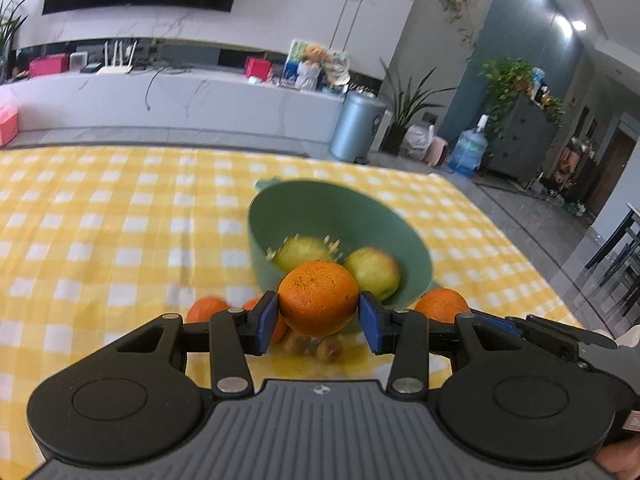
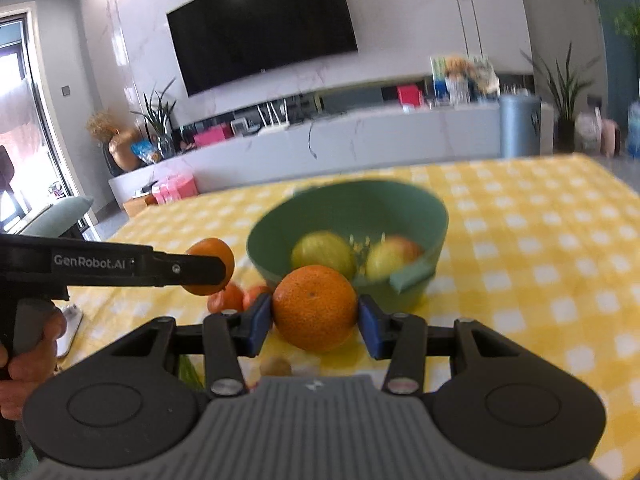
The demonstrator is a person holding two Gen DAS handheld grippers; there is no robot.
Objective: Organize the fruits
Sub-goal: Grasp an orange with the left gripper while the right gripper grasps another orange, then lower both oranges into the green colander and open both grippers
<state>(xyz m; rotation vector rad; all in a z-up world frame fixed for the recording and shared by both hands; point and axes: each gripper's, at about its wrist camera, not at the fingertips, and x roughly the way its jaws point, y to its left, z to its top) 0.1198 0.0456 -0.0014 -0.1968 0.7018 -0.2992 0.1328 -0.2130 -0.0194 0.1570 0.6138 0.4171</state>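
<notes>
Your left tool (image 1: pixel 318 317) and right tool (image 2: pixel 315 320) each pinch 1 orange; lift both clear above the green bowl's (image 1: pixel 320 204) rim, then release gently beside the 2 apples (image 1: pixel 374 272).

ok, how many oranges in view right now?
4. One orange is clamped in the left gripper, another orange in the right gripper, and two loose oranges lie on the cloth near the green bowl. More may be hidden behind the grippers.

Looking forward along each gripper's fingers, low and close over the checked tablecloth (image 1: pixel 100 216). Both facing the green bowl (image 1: pixel 320 208) and the TV wall, sharing these from neighbouring angles.
</notes>
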